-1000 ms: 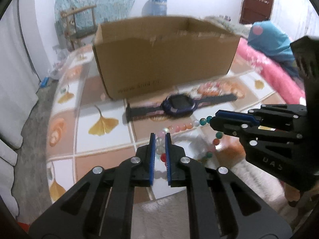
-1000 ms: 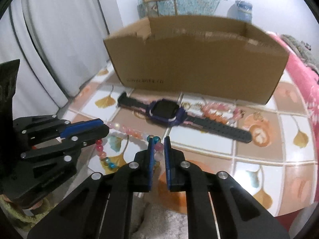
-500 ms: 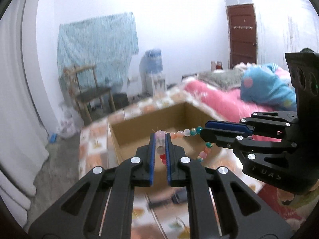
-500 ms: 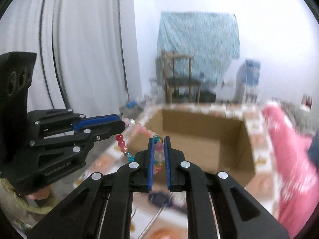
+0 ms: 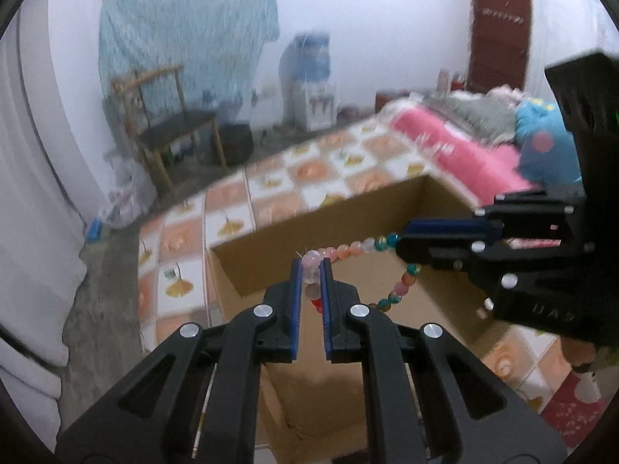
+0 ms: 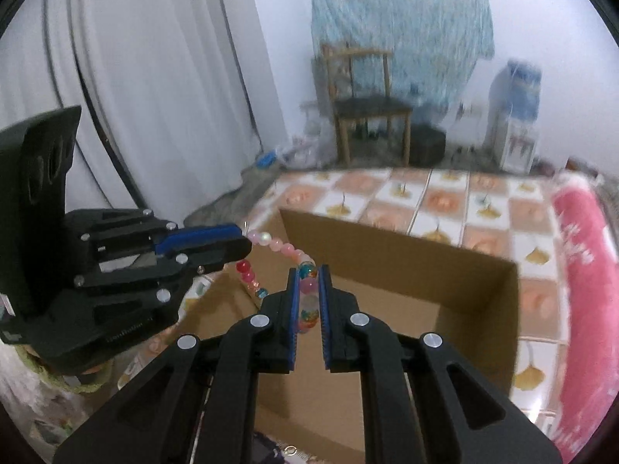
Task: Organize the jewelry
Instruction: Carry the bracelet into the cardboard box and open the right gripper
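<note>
Many-coloured glassy bead bracelet (image 5: 359,249) — pink, teal, red.

Brown cardboard box (image 5: 390,208): matt paper board, plain, raw cut edges. Multicoloured round-bead bracelet (image 5: 350,250): glossy, translucent beads, glass or plastic, cannot tell which. Black gripper fingers (image 6: 340,321): matt plastic, blue ribbed pads (image 6: 291,321), bright metal screw heads. Counter (image 6: 445,203): smooth, faintly shiny covering printed with orange and white leaf squares. Brown chair (image 6: 367,108): bare wood. Pink bed cover (image 5: 452,154): soft cloth.
</note>
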A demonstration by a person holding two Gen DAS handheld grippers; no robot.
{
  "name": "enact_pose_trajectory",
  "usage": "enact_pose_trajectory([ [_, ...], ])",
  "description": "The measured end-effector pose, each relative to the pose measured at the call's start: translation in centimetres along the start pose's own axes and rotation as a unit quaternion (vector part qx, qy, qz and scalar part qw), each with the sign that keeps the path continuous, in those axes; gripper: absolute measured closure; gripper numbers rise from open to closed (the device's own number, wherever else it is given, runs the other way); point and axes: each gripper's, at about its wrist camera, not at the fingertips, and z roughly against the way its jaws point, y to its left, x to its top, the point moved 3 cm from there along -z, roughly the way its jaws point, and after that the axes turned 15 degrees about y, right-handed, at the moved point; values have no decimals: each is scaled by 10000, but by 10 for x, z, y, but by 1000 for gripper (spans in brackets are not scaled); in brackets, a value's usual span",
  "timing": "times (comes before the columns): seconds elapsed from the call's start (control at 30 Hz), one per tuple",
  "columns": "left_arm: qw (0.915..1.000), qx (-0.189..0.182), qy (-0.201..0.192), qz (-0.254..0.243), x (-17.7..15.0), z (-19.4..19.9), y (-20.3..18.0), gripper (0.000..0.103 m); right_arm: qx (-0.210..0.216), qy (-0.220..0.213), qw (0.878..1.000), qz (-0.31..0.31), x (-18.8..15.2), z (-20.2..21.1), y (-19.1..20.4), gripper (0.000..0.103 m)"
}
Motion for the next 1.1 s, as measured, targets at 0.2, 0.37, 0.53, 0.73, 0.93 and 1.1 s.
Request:
enact_pose_trajectory([
  [0.2, 9947, 103, 1020, 50, -7, -70, 14, 95, 240, 1024, 9943, -165, 11, -65, -13, 93],
  [0.37, 9860, 402, 1615, 101, -1, -97, 30, 94, 360, 1673, 9846, -358, 25, -101, -21, 93],
  [0.53, 9823, 535, 1794, 28, 2, -104, 32, 94, 693, 2120, 9709, -867, 31, -127, -38, 93],
  [0.73, 9875, 568, 1455, 206, 2, -89, 36, 87, 1100, 2051, 9573, -1715, 28, -129, -66, 92],
  [0.93, 9930, 588, 991, 273, 3, -60, 39, 80, 990, 1596, 9651, -1827, 23, -82, -73, 92],
  [1.1, 9968, 583, 543, 91, -16, -8, 26, 66, 614, 762, 9858, -1362, -8, 0, -52, 54],
])
